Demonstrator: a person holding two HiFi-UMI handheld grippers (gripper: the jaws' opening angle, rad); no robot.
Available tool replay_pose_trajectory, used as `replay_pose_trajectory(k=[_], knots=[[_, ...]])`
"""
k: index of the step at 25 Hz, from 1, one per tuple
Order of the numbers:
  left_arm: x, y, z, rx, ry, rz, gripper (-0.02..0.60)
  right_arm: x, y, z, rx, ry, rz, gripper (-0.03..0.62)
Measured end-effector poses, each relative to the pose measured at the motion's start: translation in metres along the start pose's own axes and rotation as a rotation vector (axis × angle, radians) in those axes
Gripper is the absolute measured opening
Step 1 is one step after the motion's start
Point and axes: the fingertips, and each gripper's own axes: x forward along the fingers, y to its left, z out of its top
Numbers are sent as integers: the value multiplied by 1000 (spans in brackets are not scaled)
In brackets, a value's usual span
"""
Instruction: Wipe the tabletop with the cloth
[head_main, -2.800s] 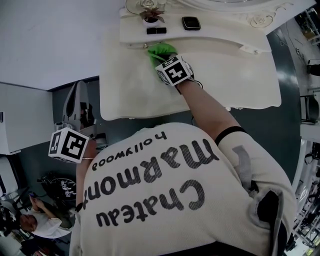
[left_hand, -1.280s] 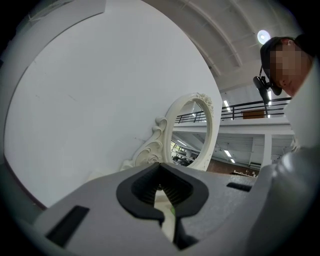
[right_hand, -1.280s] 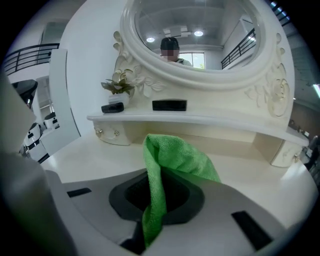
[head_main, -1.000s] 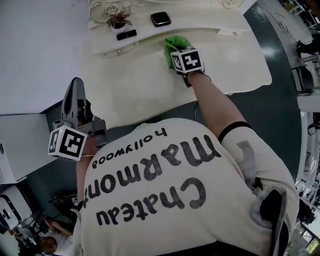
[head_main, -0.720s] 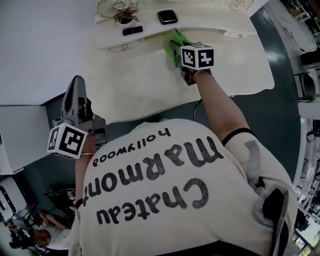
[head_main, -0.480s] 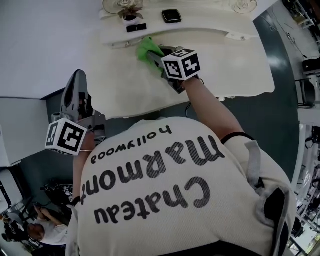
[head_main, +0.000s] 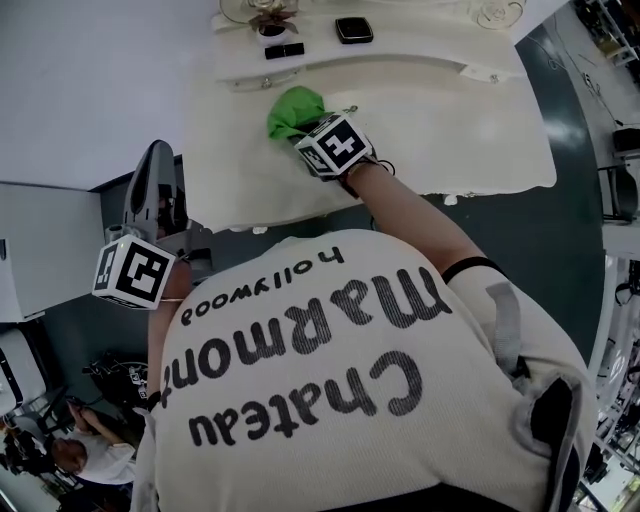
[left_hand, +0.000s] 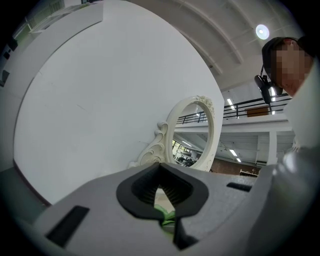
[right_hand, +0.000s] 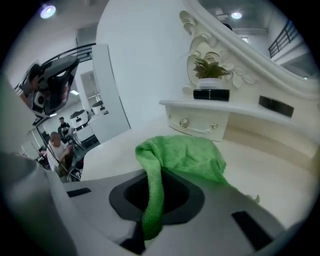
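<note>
Two grippers: the right gripper (head_main: 305, 130) pinches the green cloth (head_main: 292, 108) tight, pressing it on the tabletop (head_main: 450, 130) mid-wipe; the left gripper (head_main: 153, 175) hangs off-table, jaws together, empty. Next, likely a sweep across the bare surface

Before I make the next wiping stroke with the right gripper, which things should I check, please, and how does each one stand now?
1. Hold of the right gripper on the green cloth: ok, jaws shut on a fold.
2. Cloth touching the tabletop: ok, spread ahead of the jaws.
3. Position of the left gripper: ok, beyond the table's left edge, jaws together, empty.
4. The black box and plant: ok, up on the shelf, apart from the cloth.
5. Dirt left: cannot tell.
</note>
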Motion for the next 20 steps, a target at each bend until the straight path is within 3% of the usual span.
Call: replay_pose_trajectory(k=[11,20], knots=[[16,-32,-10,18,30,-88,8,-30,-32,-27,43,3,-159,43],[26,-62,-18,22,60,-164,8,-87,-86,-57,156,-32,-306,44]])
